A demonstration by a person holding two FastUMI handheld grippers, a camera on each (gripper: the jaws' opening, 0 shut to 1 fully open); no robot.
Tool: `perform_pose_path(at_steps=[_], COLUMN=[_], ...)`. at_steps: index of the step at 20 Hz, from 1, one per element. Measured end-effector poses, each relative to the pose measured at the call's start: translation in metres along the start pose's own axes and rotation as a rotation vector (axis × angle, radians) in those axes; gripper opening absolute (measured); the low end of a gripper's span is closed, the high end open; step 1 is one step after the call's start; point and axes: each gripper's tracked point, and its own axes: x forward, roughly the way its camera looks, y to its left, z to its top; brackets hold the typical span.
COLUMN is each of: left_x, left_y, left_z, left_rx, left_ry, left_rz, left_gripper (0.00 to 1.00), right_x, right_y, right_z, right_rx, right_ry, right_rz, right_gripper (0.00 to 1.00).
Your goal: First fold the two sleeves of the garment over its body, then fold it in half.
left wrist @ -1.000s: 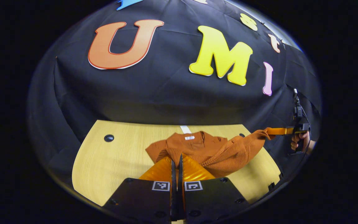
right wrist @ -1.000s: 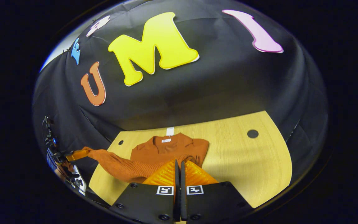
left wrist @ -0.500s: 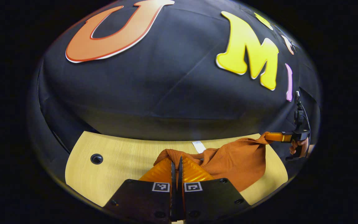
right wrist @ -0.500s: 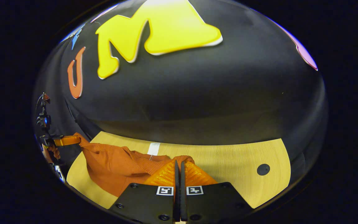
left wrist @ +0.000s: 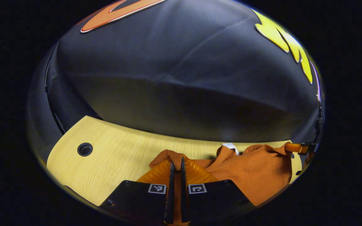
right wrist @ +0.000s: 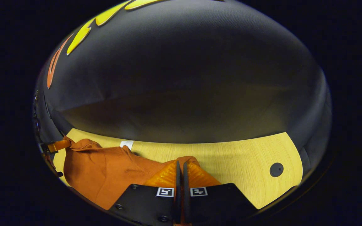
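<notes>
Rust-orange knit, fine-ribbed and soft, drapes across a pale wood-grain table [left wrist: 118, 157] as one garment [left wrist: 256, 175] is held taut between two handheld grippers. In the left gripper view, the left gripper [left wrist: 175, 164] has its two fingers drawn nearly together, a thin strip of the fabric caught between them; the cloth humps up just past the tips and spreads off to the right, where the other gripper pinches its far corner at the table's edge. A small white tag [left wrist: 231, 146] shows at the garment's neck. One round dark hole [left wrist: 85, 149] is set in the tabletop, well apart from the cloth.

In the right gripper view, the right gripper [right wrist: 181, 166] likewise has its two fingers all but closed on a fold of the garment [right wrist: 99, 175], which sags in smooth, broad wrinkles towards the left, where the other gripper grips the opposite corner. One round hole [right wrist: 276, 169] marks the bare wood on the right. Matte black cloth [right wrist: 181, 78] backs the table.
</notes>
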Motion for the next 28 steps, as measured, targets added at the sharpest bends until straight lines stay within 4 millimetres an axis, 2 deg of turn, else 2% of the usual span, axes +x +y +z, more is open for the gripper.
perform_pose_path(at_steps=[1, 2, 3, 4, 5, 7, 8, 10, 12, 13, 16, 18, 20, 22, 23, 24, 26, 28], left_x=[0.001, -0.002, -0.002, -0.007, -0.012, -0.026, -0.038, -0.065, -0.096, -0.12, -0.191, -0.238, -0.28, -0.325, -0.345, -0.363, -0.396, -0.43], left_y=[-0.005, -0.007, -0.009, -0.007, 0.003, 0.014, 0.012, 0.007, -0.004, -0.007, -0.041, -0.064, -0.084, -0.103, -0.113, -0.122, -0.135, -0.142], left_z=[-0.004, -0.008, -0.01, -0.007, -0.001, 0.02, 0.029, 0.044, 0.067, 0.079, 0.114, 0.138, 0.15, 0.16, 0.159, 0.156, 0.144, 0.122], left_rx=[-0.017, -0.043, -0.057, -0.054, -0.037, -0.005, -0.002, -0.005, -0.002, 0.006, 0.008, 0.024, 0.06, 0.079, 0.076, 0.071, 0.081, 0.127], left_ry=[0.013, 0.023, 0.035, 0.035, 0.017, -0.038, -0.053, -0.08, -0.156, -0.199, -0.322, -0.419, -0.497, -0.573, -0.597, -0.613, -0.628, -0.633], left_rz=[-0.005, -0.001, 0.007, 0.024, 0.058, 0.096, 0.096, 0.112, 0.12, 0.134, 0.106, 0.085, 0.073, 0.054, 0.034, 0.011, -0.011, -0.013], left_gripper=[0.12, 0.35, 0.58, 0.81, 0.99, 0.86, 0.98, 0.99, 0.99, 0.99, 0.99, 0.99, 0.98, 0.98, 0.98, 0.98, 0.98, 0.98], right_x=[0.002, 0.005, -0.001, -0.002, -0.006, -0.025, -0.035, -0.063, -0.101, -0.121, -0.188, -0.223, -0.262, -0.304, -0.324, -0.346, -0.391, -0.438], right_y=[0.001, 0.001, 0.006, 0.0, -0.001, -0.005, -0.007, -0.006, -0.006, -0.004, 0.008, 0.015, 0.031, 0.048, 0.053, 0.058, 0.058, 0.063], right_z=[-0.004, -0.011, -0.013, -0.019, -0.015, 0.0, 0.009, 0.03, 0.057, 0.068, 0.096, 0.097, 0.096, 0.086, 0.079, 0.073, 0.067, 0.063], right_rx=[0.011, 0.03, 0.051, 0.043, 0.041, 0.04, 0.045, 0.028, 0.001, -0.009, -0.053, -0.086, -0.112, -0.104, -0.096, -0.091, -0.093, -0.114], right_ry=[0.008, 0.022, 0.038, 0.059, 0.048, 0.014, -0.011, -0.074, -0.156, -0.198, -0.34, -0.403, -0.448, -0.477, -0.48, -0.493, -0.553, -0.638], right_rz=[-0.006, -0.005, 0.005, -0.012, -0.004, -0.003, -0.001, -0.002, -0.004, -0.003, 0.023, 0.039, 0.074, 0.1, 0.102, 0.107, 0.08, 0.04], right_gripper=[0.07, 0.07, 0.13, 0.29, 0.46, 0.78, 0.94, 0.94, 0.95, 0.94, 0.94, 0.94, 0.94, 0.95, 0.94, 0.96, 0.96, 0.95])
